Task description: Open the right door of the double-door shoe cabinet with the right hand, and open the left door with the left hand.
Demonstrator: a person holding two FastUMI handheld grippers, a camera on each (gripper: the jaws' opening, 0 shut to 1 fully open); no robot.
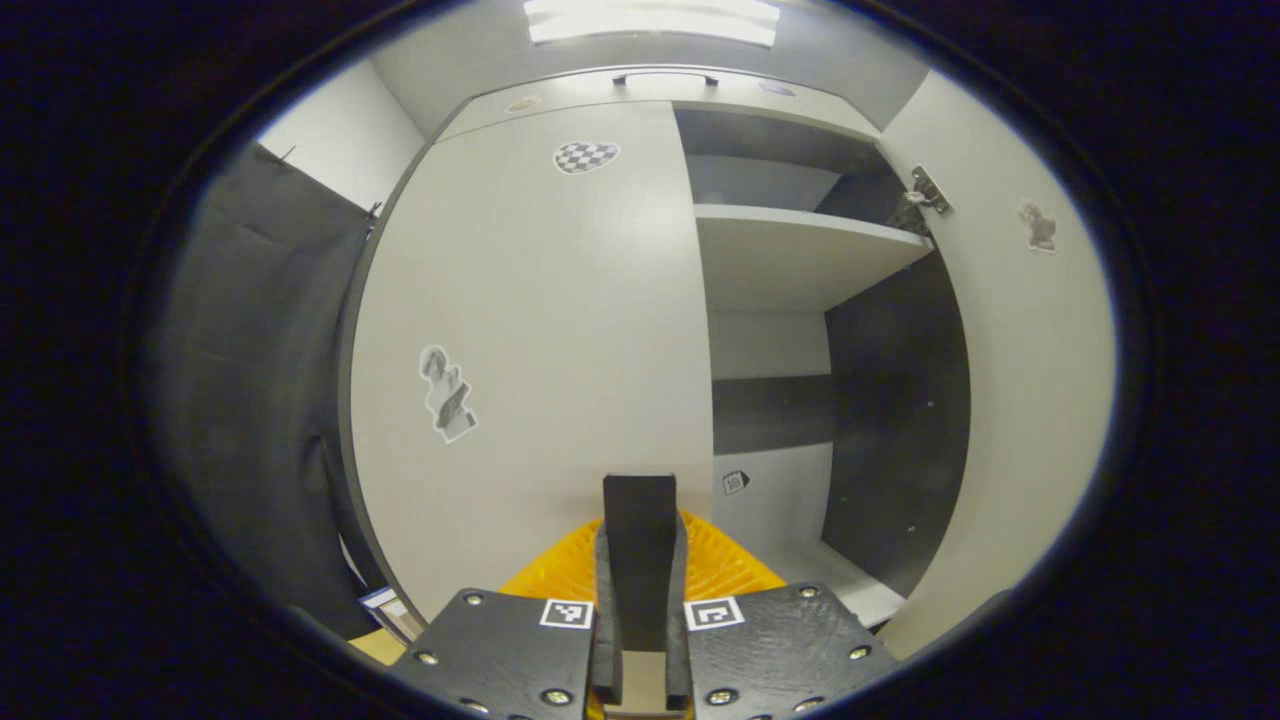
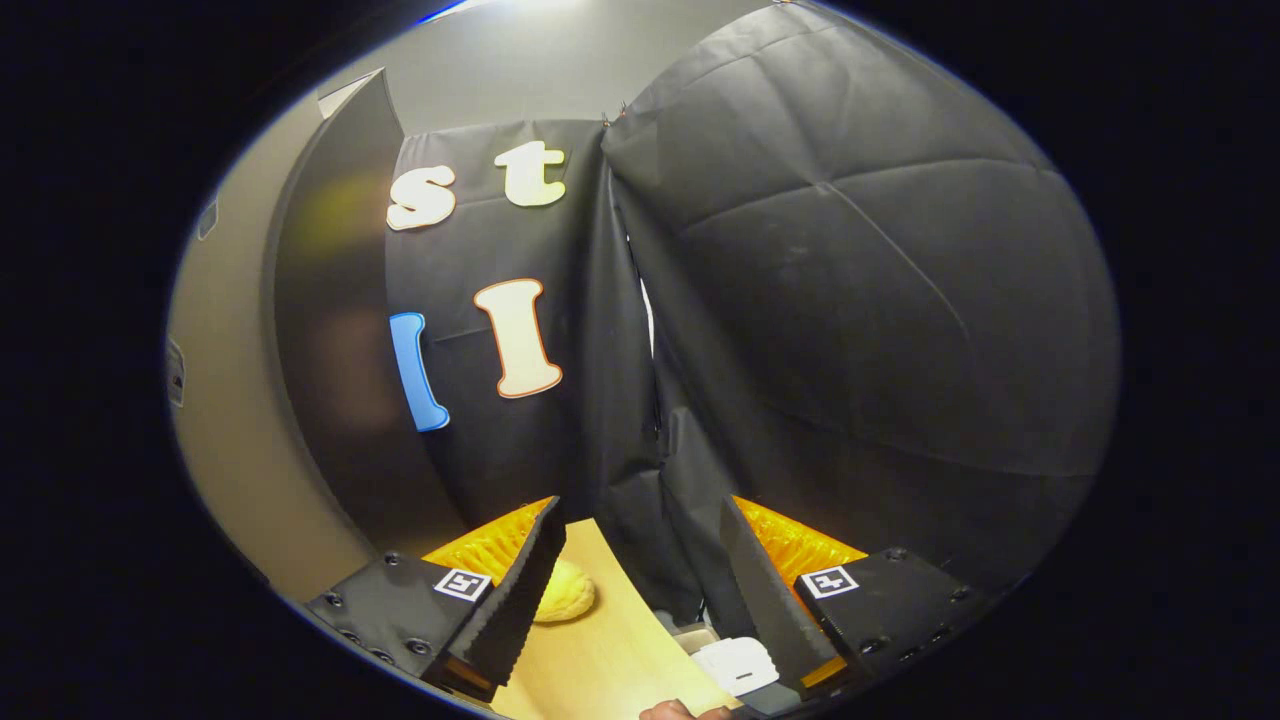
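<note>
Black cloth wall (image 2: pixel 860 300) (creased), wooden floor (image 2: pixel 610 640).

left door (image 1: pixel 540 330) bottom edge hidden behind the fingers (image 1: pixel 640 540) | stickers (image 1: pixel 447 393) left of the fingers too blurry to make out | hand (image 2: pixel 680 711) below the right gripper's fingers cut off

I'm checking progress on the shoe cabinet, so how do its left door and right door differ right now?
The left door is closed, flat across its half; the right door is swung open, baring the shelves. The left door carries a checkered sticker near its top; the right door's inner face shows a hinge. Both are pale, plain panels.
</note>
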